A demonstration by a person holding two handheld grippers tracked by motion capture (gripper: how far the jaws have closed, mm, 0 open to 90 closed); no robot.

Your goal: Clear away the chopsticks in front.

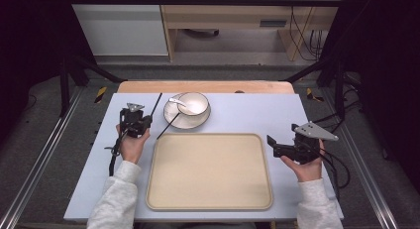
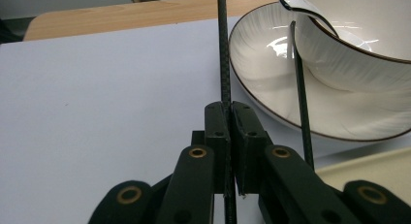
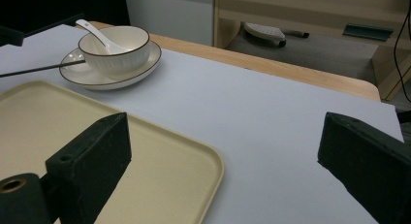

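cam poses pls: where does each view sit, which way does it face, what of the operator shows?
High view: above the person's side, looking forward and down on the tray; forearms, both hands.
Left gripper view: on the left gripper, facing the plate; fingers shut on a chopstick.
Right gripper view: on the right gripper, fingers apart, facing the bowl.
Shared: plate, bowl, tray.

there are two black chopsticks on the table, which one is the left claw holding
The chopstick clamped between the left claw's shut jaws, standing left of the plate. The other chopstick is free, its far end leaning on the plate's rim beside the bowl.
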